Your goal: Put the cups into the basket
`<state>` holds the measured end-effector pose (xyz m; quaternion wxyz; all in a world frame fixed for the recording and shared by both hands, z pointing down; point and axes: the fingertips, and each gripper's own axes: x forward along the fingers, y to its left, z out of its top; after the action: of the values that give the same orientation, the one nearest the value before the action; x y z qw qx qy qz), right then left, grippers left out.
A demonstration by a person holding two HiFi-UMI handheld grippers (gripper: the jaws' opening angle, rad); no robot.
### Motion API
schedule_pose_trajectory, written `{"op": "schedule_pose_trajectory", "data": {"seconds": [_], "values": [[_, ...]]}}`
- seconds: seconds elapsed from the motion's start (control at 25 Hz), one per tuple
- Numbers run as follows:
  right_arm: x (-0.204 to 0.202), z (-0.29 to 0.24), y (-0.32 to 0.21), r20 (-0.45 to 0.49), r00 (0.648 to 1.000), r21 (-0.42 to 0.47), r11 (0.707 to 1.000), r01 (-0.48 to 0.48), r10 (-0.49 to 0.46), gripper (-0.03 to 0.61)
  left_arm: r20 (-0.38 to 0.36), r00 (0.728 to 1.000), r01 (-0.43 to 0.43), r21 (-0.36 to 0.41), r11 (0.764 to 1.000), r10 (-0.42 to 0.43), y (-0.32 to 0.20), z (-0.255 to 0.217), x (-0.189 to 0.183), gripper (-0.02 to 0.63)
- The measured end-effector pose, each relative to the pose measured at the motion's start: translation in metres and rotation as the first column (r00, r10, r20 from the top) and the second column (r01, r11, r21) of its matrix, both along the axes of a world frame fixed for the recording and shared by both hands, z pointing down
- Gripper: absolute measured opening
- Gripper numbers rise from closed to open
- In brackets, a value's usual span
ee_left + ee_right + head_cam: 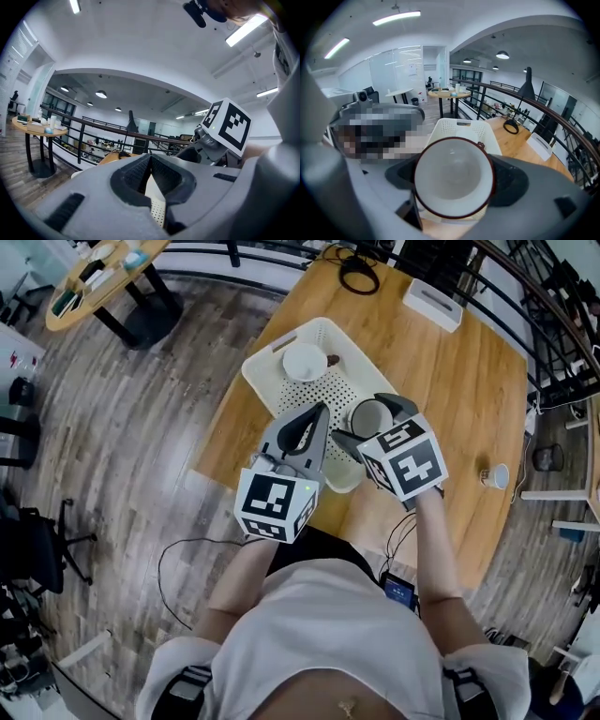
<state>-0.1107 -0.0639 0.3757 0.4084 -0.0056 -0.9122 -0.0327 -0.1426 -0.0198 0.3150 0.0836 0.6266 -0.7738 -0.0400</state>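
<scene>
Right claw (367,426) pinches a white, red-rimmed cup (452,176) above the near right wall of the basket (333,388); left claw (150,160) pressed together, empty, just left of it; advised: carry the cup farther over the rim, lower it onto the bare perforated floor short of the second cup (305,362), then release; desk (441,381) edge runs close along the basket's left; open desk to the right.

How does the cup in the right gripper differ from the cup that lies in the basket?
The held cup is clamped in the right gripper, over the near end of the basket. The basket cup rests free at the far end. The held cup shows a dark red rim, but on the basket cup I cannot make one out. Both are white and round.
</scene>
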Motion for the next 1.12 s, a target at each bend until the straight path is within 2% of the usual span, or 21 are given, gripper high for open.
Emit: {"op": "schedule_pose_trajectory", "data": {"seconds": [0.2, 0.4, 0.92, 1.12], "values": [[-0.019, 0.015, 0.014, -0.037, 0.998, -0.014, 0.999, 0.040, -0.040, 0.428, -0.007, 0.999, 0.035, 0.000, 0.999, -0.035, 0.015, 0.006, -0.020, 0.008], [-0.028, 0.023, 0.012, -0.077, 0.997, 0.000, 0.999, 0.033, -0.033, 0.428, -0.036, 0.999, 0.036, 0.019, 0.999, -0.035, 0.014, 0.010, -0.033, 0.008], [-0.057, 0.061, -0.031, -0.152, 0.988, 0.017, 1.000, -0.017, 0.019, 0.428, -0.034, 0.999, -0.011, 0.043, 0.999, 0.013, -0.051, 0.014, -0.082, 0.008], [-0.073, 0.084, -0.046, -0.180, 0.983, -0.007, 1.000, -0.027, 0.025, 0.428, -0.029, 0.999, -0.027, 0.039, 0.999, 0.028, -0.082, 0.019, -0.107, 0.008]]}}
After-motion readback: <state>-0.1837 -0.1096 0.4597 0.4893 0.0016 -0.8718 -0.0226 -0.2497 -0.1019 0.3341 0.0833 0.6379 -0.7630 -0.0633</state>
